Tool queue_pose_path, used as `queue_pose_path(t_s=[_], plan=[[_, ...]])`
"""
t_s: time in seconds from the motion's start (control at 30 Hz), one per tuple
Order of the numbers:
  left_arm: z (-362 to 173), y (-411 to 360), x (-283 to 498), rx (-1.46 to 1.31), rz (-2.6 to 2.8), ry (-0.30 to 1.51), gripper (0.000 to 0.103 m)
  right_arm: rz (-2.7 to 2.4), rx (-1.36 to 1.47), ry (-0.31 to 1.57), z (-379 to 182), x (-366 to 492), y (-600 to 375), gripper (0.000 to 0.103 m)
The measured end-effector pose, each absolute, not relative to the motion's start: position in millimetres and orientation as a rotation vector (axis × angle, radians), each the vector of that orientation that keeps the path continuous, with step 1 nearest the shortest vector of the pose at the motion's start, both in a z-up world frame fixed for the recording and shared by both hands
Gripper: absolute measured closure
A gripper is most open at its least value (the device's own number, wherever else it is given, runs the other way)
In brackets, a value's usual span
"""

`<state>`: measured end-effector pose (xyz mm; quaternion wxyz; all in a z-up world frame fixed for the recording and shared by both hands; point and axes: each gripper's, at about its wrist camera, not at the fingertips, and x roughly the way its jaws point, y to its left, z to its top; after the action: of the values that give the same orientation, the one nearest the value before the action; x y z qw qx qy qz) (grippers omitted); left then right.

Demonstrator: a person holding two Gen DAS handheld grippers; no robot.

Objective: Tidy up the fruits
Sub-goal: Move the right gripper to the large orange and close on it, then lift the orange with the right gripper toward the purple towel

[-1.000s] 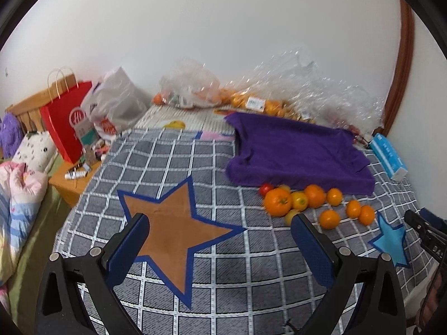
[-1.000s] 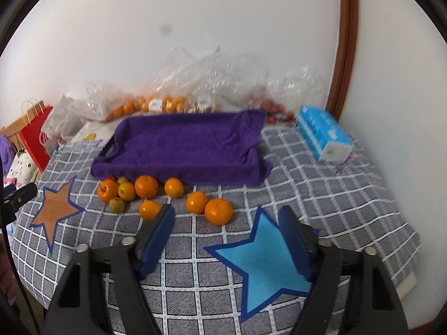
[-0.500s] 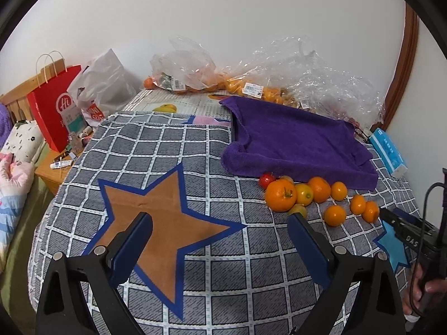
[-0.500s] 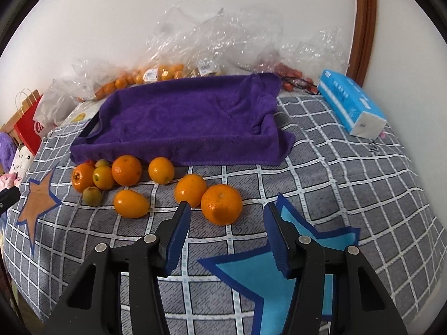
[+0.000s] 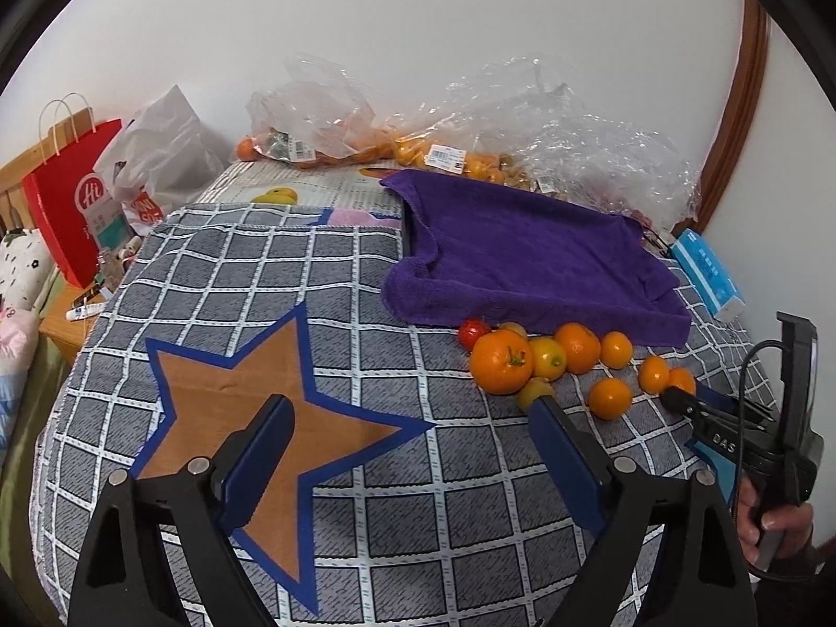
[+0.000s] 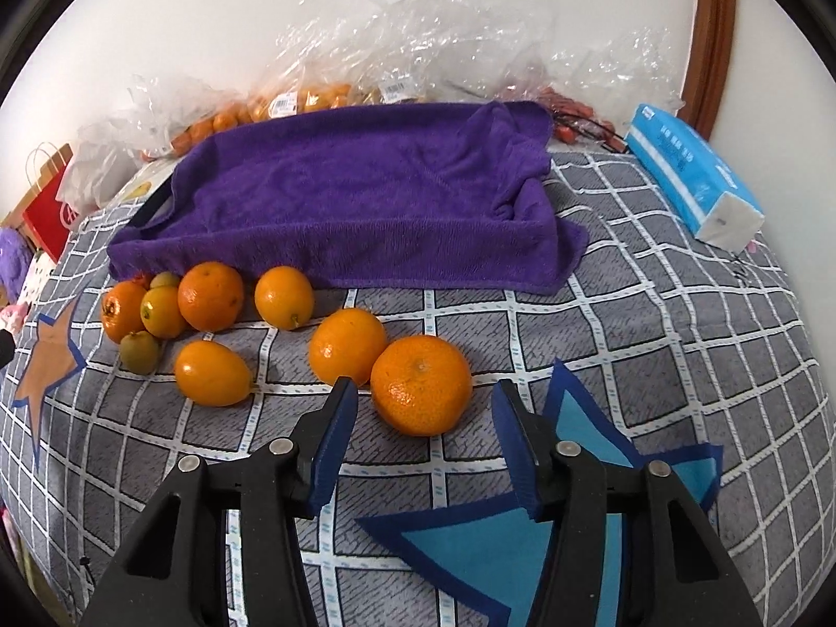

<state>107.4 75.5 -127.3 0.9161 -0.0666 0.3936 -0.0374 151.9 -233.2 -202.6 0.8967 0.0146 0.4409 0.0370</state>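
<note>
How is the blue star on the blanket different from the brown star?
The blue star is light blue inside; the brown star is tan-brown inside. The blue star lies under the right gripper, near the closest mandarin; the brown star lies under the left gripper, away from the fruit. Both are flat, dark-blue-edged stars on the grey checked blanket.

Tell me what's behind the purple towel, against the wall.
Behind the purple towel lie crinkled clear plastic bags, some holding small orange fruits with price labels, and some red fruit. The towel's raised edge and the glare hide the rest of what they hold.
</note>
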Motion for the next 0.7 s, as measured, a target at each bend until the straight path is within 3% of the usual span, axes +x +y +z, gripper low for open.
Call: queue_pose_path(t_s=[0.23,0.7], plan=[[-128.5,69.1,109.6,-0.141,-0.108,0.818,0.019,0.084,0.023,0.892,-197.4,141.9,-237.3,0.063],[-148.5,34.4,151.8,-0.129,-0.171,0.843,0.021,0.067,0.013,0.872,-198.7,111.6,-248.1,0.063]])
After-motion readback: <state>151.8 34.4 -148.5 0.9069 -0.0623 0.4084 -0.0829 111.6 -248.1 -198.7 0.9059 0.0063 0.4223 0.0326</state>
